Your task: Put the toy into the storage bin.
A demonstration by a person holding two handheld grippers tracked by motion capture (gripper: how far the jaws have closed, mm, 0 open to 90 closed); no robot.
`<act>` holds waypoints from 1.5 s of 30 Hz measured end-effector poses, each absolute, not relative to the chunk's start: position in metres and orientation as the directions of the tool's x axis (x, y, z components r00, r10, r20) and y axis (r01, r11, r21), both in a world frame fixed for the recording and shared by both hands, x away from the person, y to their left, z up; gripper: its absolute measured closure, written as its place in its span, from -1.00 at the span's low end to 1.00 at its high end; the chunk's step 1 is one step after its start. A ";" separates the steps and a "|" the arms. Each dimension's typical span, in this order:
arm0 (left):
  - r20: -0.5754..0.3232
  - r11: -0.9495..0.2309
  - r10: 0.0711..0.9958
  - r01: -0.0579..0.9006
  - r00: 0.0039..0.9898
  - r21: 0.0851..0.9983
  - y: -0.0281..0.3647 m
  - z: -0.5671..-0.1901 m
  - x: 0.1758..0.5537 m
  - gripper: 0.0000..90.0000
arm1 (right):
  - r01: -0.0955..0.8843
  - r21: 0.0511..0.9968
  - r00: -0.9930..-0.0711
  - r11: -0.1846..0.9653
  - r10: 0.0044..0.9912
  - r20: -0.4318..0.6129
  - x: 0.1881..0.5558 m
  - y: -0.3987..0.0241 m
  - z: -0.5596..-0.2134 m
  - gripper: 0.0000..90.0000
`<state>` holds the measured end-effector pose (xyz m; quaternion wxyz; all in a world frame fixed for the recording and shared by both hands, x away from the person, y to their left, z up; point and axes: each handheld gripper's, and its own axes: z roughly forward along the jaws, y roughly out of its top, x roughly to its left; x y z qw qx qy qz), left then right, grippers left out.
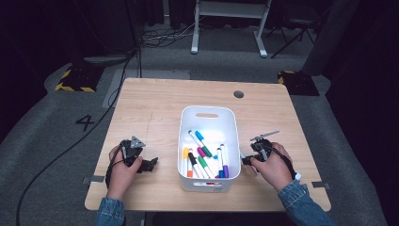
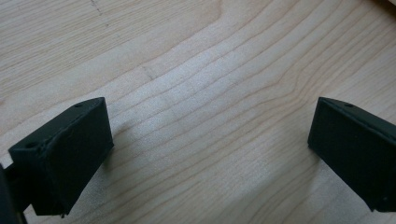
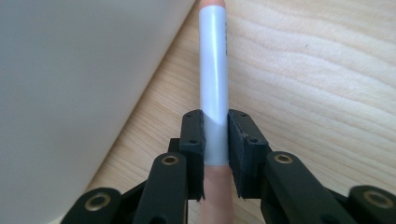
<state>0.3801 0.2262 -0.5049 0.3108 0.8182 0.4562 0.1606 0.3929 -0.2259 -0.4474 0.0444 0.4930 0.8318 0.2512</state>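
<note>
The jaws of the right gripper (image 3: 215, 154) are clamped on a marker (image 3: 214, 84), pressing its white barrel from both sides. The barrel runs straight away from the jaws, and a pale orange end shows at the far tip and again below the pads. The marker sits low over the wooden table (image 3: 327, 70), just beside the white wall of the bin (image 3: 70, 84). In the high view the right gripper (image 1: 246, 159) is held in the person's right hand (image 1: 273, 167), close against the right side of the bin (image 1: 207, 109); the marker itself is too small there to make out surely, though a pale sliver seems to show by the bin wall.

The jaws of the left gripper (image 2: 210, 154) stand wide apart with only bare table (image 2: 201, 93) between them. In the high view this left gripper (image 1: 151, 164) rests at the table, held by the left hand (image 1: 120, 172), well apart from the bin's left side.

Inside the bin lie several other markers (image 1: 204, 157) with caps in blue, green, purple, orange, yellow and red.
</note>
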 end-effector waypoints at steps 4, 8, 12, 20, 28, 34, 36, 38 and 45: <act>-0.021 -0.390 0.846 0.647 0.532 0.655 0.226 -0.505 0.380 -1.00 | 0.788 0.489 -0.509 0.374 0.842 0.177 0.392 -0.229 -0.436 0.72; -0.021 -0.390 0.846 0.647 0.532 0.655 0.226 -0.505 0.380 -1.00 | 0.770 0.532 -0.513 0.353 0.838 0.187 0.389 -0.234 -0.422 0.72; -0.020 -0.391 0.846 0.645 0.533 0.656 0.226 -0.505 0.380 -1.00 | 0.758 0.559 -0.520 0.336 0.828 0.209 0.386 -0.237 -0.408 0.72; -0.020 -0.391 0.846 0.645 0.533 0.656 0.226 -0.505 0.380 -1.00 | 0.736 0.600 -0.539 0.312 0.807 0.241 0.378 -0.239 -0.386 0.72; -0.019 -0.392 0.846 0.645 0.533 0.656 0.226 -0.505 0.380 -1.00 | 0.704 0.648 -0.568 0.290 0.779 0.267 0.367 -0.239 -0.365 0.72; -0.021 -0.390 0.846 0.647 0.532 0.655 0.226 -0.505 0.380 -1.00 | 0.684 0.671 -0.586 0.288 0.765 0.268 0.363 -0.238 -0.355 0.72; -0.024 -0.390 0.846 0.647 0.533 0.655 0.226 -0.505 0.380 -1.00 | 0.676 0.678 -0.595 0.289 0.756 0.271 0.361 -0.236 -0.351 0.72; -0.020 -0.391 0.846 0.645 0.533 0.656 0.226 -0.505 0.380 -1.00 | 0.673 0.679 -0.606 0.294 0.746 0.278 0.360 -0.234 -0.349 0.72; -0.021 -0.390 0.846 0.647 0.532 0.655 0.226 -0.505 0.380 -1.00 | 0.652 0.686 -0.644 0.322 0.713 0.277 0.355 -0.220 -0.341 0.72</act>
